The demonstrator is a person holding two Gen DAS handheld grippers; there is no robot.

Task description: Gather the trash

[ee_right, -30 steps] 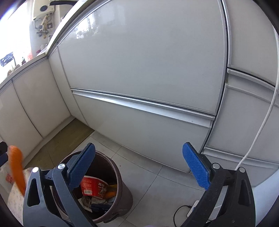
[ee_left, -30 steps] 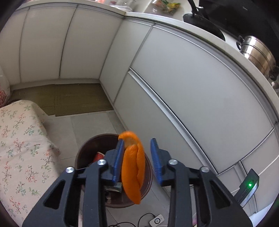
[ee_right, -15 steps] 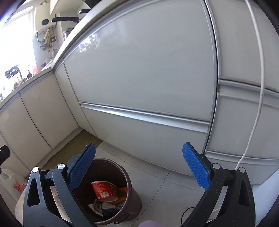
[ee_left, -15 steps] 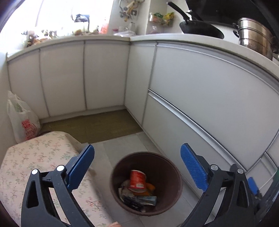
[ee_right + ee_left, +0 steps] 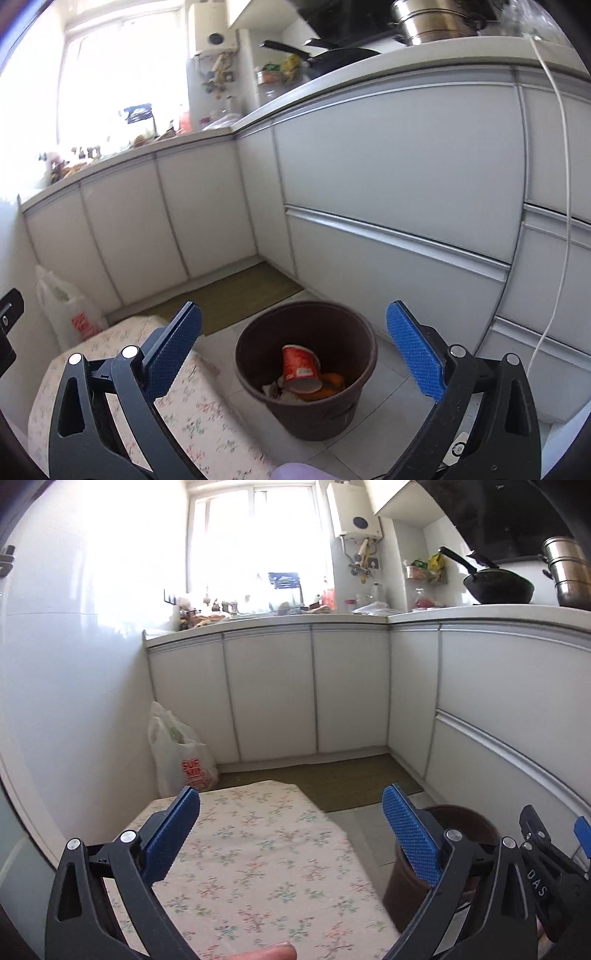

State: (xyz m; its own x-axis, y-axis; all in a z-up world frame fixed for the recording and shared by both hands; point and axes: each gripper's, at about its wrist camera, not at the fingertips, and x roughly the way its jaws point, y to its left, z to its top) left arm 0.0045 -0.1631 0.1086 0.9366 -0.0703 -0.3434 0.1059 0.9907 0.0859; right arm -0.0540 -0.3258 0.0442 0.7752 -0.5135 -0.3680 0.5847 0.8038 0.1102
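Note:
A brown round trash bin (image 5: 306, 365) stands on the tiled floor beside the floral-covered table (image 5: 177, 410). Inside it lie a red paper cup (image 5: 299, 367), an orange peel (image 5: 325, 386) and other scraps. My right gripper (image 5: 293, 347) is open and empty, above and in front of the bin. My left gripper (image 5: 290, 830) is open and empty over the floral table (image 5: 258, 864); the bin (image 5: 458, 830) shows partly behind its right finger. A pinkish object (image 5: 273, 952) peeks in at the bottom edge of the left wrist view.
White kitchen cabinets (image 5: 388, 206) wrap around the corner. A white plastic bag (image 5: 184, 757) leans against the wall. A green mat (image 5: 332, 779) lies on the floor. A black pan (image 5: 495, 585) and steel pot (image 5: 567, 572) sit on the counter. A white cable (image 5: 561, 206) hangs at the right.
My left gripper opened and the orange peel dropped into the bin. It then swung up and left over the floral table. The right gripper tilted up, still open.

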